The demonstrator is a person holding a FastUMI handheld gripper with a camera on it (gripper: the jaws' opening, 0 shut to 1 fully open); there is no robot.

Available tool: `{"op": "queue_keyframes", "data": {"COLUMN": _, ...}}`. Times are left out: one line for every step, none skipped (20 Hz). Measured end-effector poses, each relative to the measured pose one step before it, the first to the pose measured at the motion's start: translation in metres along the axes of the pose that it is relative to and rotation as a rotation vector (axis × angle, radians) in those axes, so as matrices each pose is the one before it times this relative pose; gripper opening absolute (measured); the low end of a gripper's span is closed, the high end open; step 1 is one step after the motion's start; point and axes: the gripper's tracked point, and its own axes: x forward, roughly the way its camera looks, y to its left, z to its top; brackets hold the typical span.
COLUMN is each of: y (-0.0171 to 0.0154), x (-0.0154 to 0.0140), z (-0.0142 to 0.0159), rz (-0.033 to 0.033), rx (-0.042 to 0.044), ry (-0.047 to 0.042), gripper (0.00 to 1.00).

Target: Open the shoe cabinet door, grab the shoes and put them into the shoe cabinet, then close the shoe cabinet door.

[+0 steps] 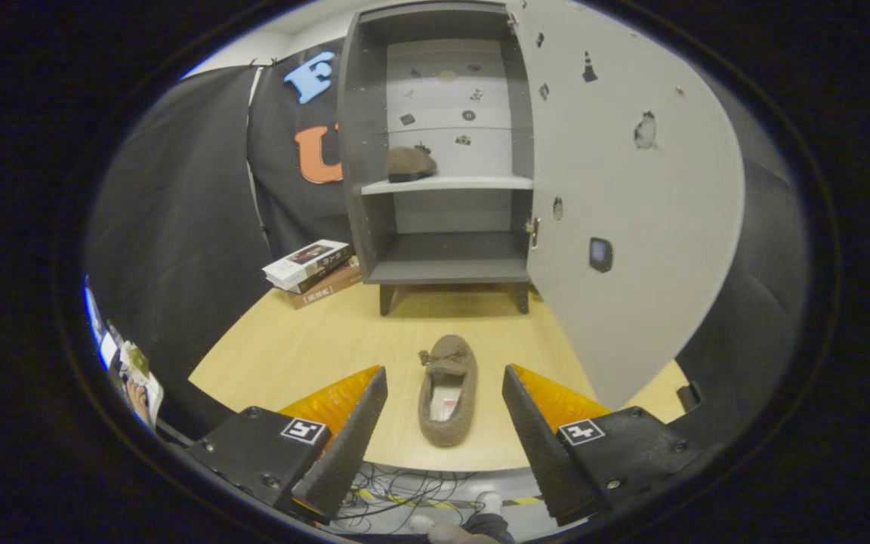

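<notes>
Claw [444,378]: fingers spread wide, gripping nothing; both fingers hang clear of the bench surface.
Near shoe [448,389]: brown slipper lying on the bench between the two fingers, touching neither; toe with small bow points toward the cabinet, heel toward the bench's near edge; pale insole visible.
Bench [306,344]: light wood top; near edge runs just below the slipper's heel.
Floor below bench edge [397,502]: tangle of dark cables and a strip of striped tape.
Shoe cabinet [442,151]: dark grey carcass on short legs, standing at the far side of the bench, straight ahead beyond the fingers.
Door [624,211]: pale grey, swung fully open on the right, hinged at the cabinet's right side; small stickers scattered on its inner face.
Second shoe [409,164]: brown slipper already resting on the pale middle shelf [480,183], toward its left end.
Lower compartment: nothing seen in it.
Back panel: pale, carrying small stickers.
Books [310,268]: short stack on the bench just left of the cabinet's foot.
</notes>
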Motion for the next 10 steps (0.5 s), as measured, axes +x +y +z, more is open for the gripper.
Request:
{"op": "queue_keyframes", "data": {"y": 0.00632, "x": 0.01622, "z": -0.01135, "rz": 0.01528, "rx": 0.01655, "ry": 0.02795, "gripper": 0.97}}
{"op": "queue_keyframes", "data": {"y": 0.00672, "x": 0.01581, "z": -0.0098, "rz": 0.01555, "rx": 0.02745, "ry": 0.03357, "gripper": 0.97}}
{"op": "queue_keyframes", "data": {"y": 0.00522, "x": 0.0147, "z": -0.00943, "rz": 0.01737, "rx": 0.02445, "ry": 0.02753, "gripper": 0.97}}
{"op": "queue_keyframes", "data": {"y": 0.00138, "x": 0.01612, "z": -0.00481, "rz": 0.00268, "rx": 0.01149, "ry": 0.01855, "gripper": 0.97}}
{"op": "queue_keyframes", "data": {"y": -0.00122, "x": 0.01553, "z": -0.00545, "rz": -0.00084, "rx": -0.00243, "ry": 0.01484, "gripper": 0.97}}
{"op": "queue_keyframes", "data": {"y": 0.00026, "x": 0.01434, "z": -0.00579, "rz": -0.00028, "rx": 0.00212, "ry": 0.02218, "gripper": 0.97}}
{"op": "queue_keyframes", "data": {"y": -0.00025, "x": 0.01323, "z": -0.00381, "rz": 0.00214, "rx": 0.00809, "ry": 0.01597, "gripper": 0.96}}
{"op": "queue_keyframes", "data": {"y": -0.0016, "x": 0.01357, "z": -0.00301, "rz": -0.00203, "rx": 0.00842, "ry": 0.01564, "gripper": 0.97}}
{"op": "queue_keyframes", "data": {"y": -0.00193, "x": 0.01227, "z": -0.00132, "rz": -0.00337, "rx": 0.00773, "ry": 0.01342, "gripper": 0.96}}
{"op": "queue_keyframes", "data": {"y": -0.00001, "x": 0.01137, "z": 0.00126, "rz": 0.00254, "rx": 0.00502, "ry": 0.005, "gripper": 0.96}}
